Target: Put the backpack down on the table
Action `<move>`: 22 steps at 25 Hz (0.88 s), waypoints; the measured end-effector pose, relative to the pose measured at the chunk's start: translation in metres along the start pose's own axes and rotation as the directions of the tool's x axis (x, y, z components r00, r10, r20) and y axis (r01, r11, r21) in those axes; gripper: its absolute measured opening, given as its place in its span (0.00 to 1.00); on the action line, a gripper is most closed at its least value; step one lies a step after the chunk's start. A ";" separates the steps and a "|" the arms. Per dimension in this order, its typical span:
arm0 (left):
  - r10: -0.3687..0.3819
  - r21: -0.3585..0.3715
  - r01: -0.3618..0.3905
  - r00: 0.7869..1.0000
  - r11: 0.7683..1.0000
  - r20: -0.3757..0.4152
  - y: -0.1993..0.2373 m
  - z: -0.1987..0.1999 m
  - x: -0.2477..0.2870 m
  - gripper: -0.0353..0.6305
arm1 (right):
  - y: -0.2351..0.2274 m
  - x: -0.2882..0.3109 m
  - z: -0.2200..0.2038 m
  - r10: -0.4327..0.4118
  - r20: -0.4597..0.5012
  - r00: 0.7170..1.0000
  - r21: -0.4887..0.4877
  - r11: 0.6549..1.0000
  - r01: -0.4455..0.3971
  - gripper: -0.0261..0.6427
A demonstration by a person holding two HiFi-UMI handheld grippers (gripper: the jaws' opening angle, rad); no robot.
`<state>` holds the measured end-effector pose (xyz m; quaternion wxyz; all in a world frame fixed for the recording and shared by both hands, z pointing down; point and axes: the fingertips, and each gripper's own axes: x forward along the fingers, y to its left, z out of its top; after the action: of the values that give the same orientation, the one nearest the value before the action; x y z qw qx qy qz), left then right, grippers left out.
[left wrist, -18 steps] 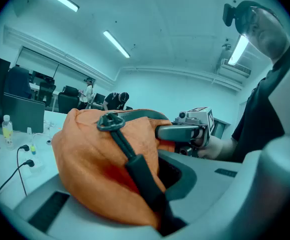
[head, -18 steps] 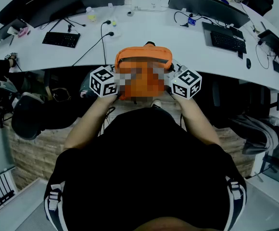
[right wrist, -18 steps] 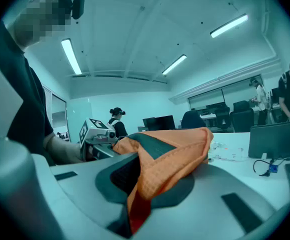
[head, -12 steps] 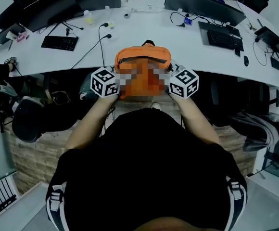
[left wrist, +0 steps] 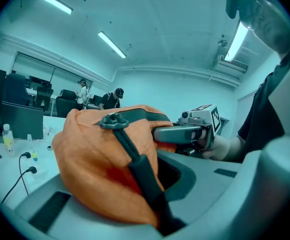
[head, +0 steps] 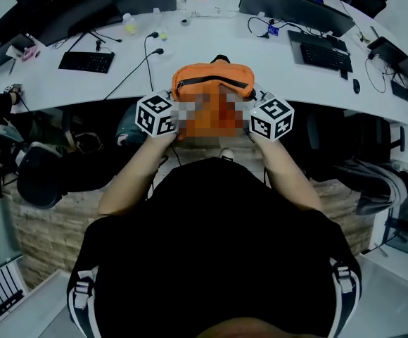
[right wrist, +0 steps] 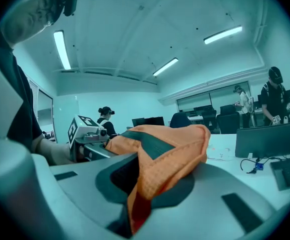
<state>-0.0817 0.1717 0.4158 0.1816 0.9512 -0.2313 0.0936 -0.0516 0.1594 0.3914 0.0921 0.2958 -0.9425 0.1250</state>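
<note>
Here, the orange backpack (head: 212,83) was held up between the two tools at 12 o'clock from the operator, over the near edge of the curved white surface (head: 274,58). Whether its base contacted that surface could not be determined.

The left tool (left wrist: 157,204) had its jaws closed tight on a bunch of orange fabric. A black strap (left wrist: 135,159) ran from the top of the bag down into the narrow gap between them. This tool gripped the backpack at its 9 o'clock side.

The right tool (right wrist: 131,204) had its jaws likewise closed, pinching a fold of the same fabric that hung down between them. It gripped the backpack at the 3 o'clock side. Both tools pointed slightly below level, toward each other across the bag.

On the surface, a black keyboard (head: 86,60) lay at 10 o'clock from the backpack and a second keyboard (head: 323,56) at 2 o'clock, both well apart from it.
</note>
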 end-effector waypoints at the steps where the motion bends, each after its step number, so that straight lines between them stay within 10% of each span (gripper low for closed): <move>1: -0.003 0.001 0.003 1.000 1.000 0.001 -0.001 0.001 -0.003 0.14 | 0.002 0.001 0.001 -0.004 0.005 1.000 0.007 1.000 0.004 0.13; 22: -0.001 -0.014 0.001 1.000 1.000 -0.002 0.026 0.008 0.006 0.13 | -0.025 0.025 0.001 -0.020 0.030 0.999 0.042 0.999 0.018 0.13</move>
<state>-0.0875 0.1447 0.4175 0.1887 0.9499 -0.2313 0.0930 -0.0576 0.1258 0.4011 0.0727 0.3084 -0.9382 0.1394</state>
